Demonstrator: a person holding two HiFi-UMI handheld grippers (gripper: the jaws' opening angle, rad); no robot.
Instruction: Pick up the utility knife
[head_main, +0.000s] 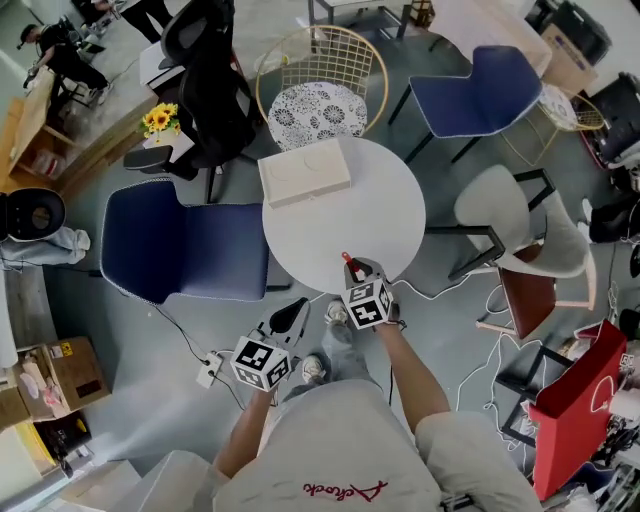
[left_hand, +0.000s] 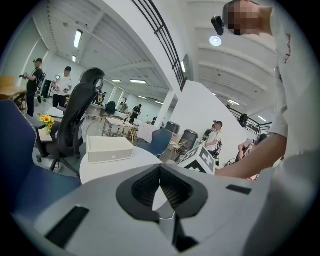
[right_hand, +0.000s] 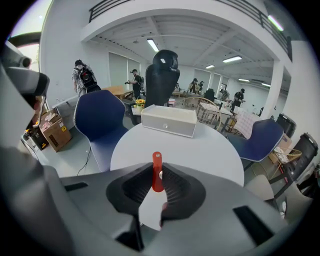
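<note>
Utility knife (right_hand: 157, 161) sat clamped in the right gripper (right_hand: 158, 177), long axis pointing far over the round table (right_hand: 200, 145); left gripper (left_hand: 160, 172) hung closed, empty

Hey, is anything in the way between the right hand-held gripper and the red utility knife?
Nothing visible stands in the way. The right hand-held gripper is already shut on the red utility knife. The knife's red end sticks out past the jaws, with the round white table beyond it.
</note>
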